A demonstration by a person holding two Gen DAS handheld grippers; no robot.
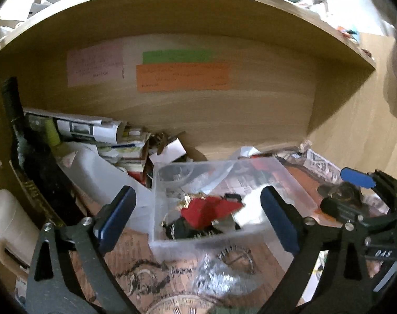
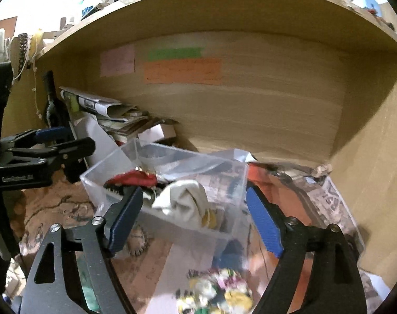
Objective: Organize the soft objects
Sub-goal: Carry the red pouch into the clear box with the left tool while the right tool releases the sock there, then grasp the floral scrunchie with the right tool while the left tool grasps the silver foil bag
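A clear plastic box [image 1: 300,183] stands on the shelf floor, holding a red cloth piece [image 1: 208,209] and dark items. In the right wrist view the same box [image 2: 107,162] holds the red piece [image 2: 135,178] and a white rolled sock [image 2: 182,198]. My left gripper [image 1: 198,217] is open and empty, its fingers on either side of the box. My right gripper [image 2: 195,217] is open and empty just in front of the box. A blurred yellow, pink and white soft bundle [image 2: 219,290] lies below the right gripper. The right gripper also shows at the right edge of the left wrist view [image 1: 355,185].
A wooden shelf [image 1: 198,120] surrounds the scene, with coloured paper notes [image 1: 182,77] on its back wall. A dark bottle [image 1: 18,130], rolled papers [image 1: 88,128] and a white container [image 1: 99,172] crowd the left. Newspaper [image 2: 329,204] lines the floor at right.
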